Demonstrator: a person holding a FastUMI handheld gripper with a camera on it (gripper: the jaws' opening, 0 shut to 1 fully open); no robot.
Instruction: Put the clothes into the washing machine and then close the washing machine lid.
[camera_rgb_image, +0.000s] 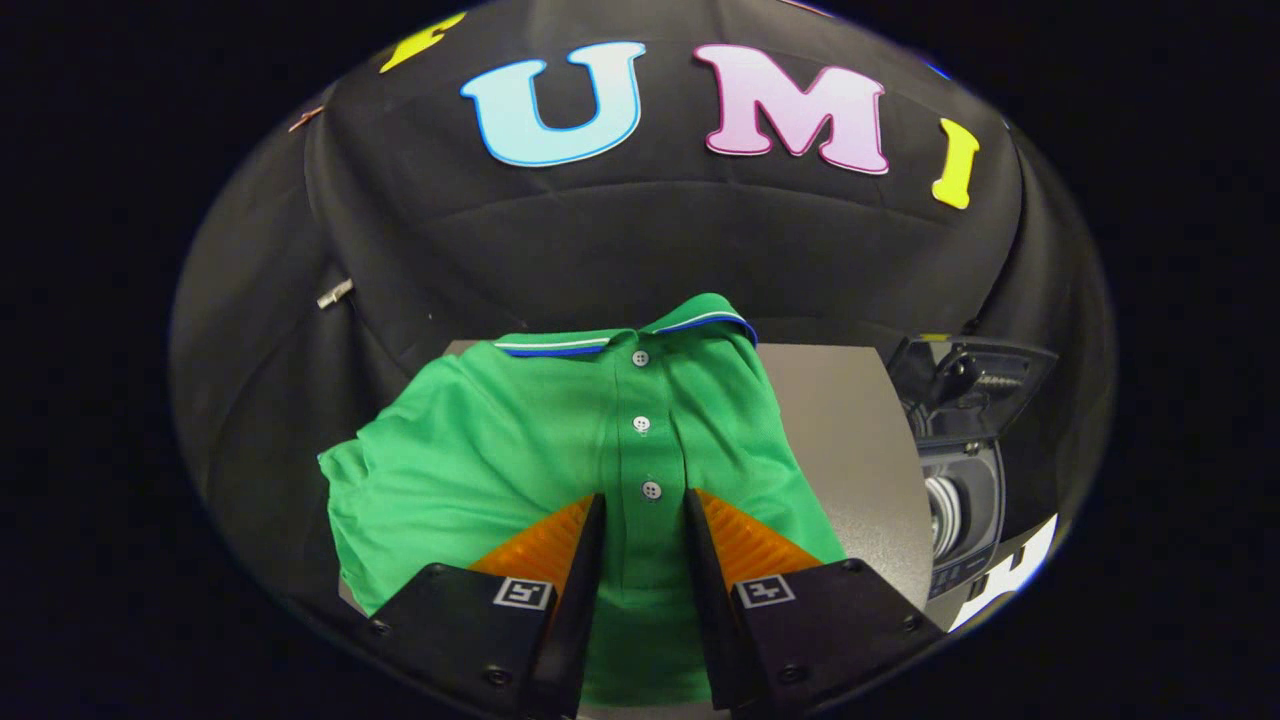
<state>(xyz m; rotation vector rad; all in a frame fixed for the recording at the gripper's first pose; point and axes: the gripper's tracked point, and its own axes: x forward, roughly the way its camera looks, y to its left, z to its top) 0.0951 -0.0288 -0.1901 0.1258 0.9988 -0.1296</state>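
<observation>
Nearest of all, the tongs (645, 530) hang low over the green shirt (560, 460), their two fingers (585, 560) set a little apart with the buttoned strip of the shirt's front running up between them. The lowest button sits just at the gap between the fingertips. Whether the fingers touch the cloth cannot be told from here; they do not look pressed together on a fold, so the shirt reads as not yet gripped.

The shirt lies spread front-up on the counter (850, 450), collar at the end farthest from the tongs, one sleeve rumpled at its left side. It covers most of the counter's left and middle, and a bare grey stretch shows to the shirt's right.

Beyond that bare stretch, off the counter's right edge and well apart from the shirt, stands the washing machine (960, 500). Its lid (970, 375) is raised and the drum opening faces up.

Judged from this, the task is at its very start. The shirt is still on the counter, nothing has gone into the washing machine, and the lid is still to be shut. What is left: take hold of the shirt near its front strip, lift it, carry it rightward over to the drum, drop it in, and bring the lid down.
</observation>
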